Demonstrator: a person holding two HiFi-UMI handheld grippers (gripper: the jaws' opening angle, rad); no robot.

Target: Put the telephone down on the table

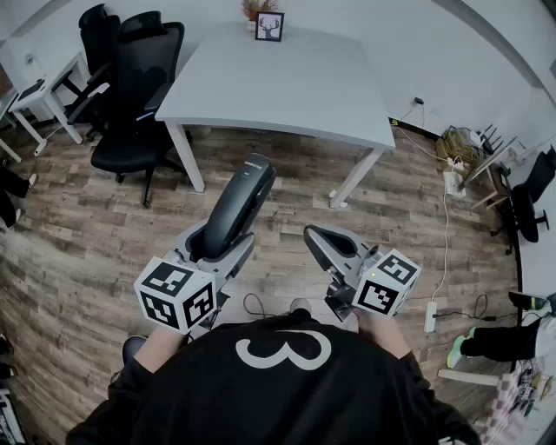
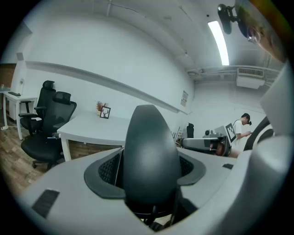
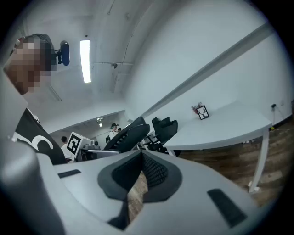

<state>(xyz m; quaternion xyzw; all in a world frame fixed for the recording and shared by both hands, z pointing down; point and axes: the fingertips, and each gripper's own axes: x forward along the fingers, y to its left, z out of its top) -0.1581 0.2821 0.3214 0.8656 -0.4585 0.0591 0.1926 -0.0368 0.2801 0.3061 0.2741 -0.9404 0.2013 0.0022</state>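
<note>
A black telephone handset stands tilted up and forward out of my left gripper, whose jaws are shut on its lower end. In the left gripper view the telephone fills the middle, held between the two dark pads. My right gripper is held beside it to the right, shut with nothing in it; only a thin wedge of floor shows between its pads. From the right gripper view the telephone shows at the left. The white table stands ahead, well beyond both grippers.
A small framed picture and a plant sit at the table's far edge. Black office chairs stand left of the table. Cables and a power strip lie on the wooden floor at the right. People stand in the background of the gripper views.
</note>
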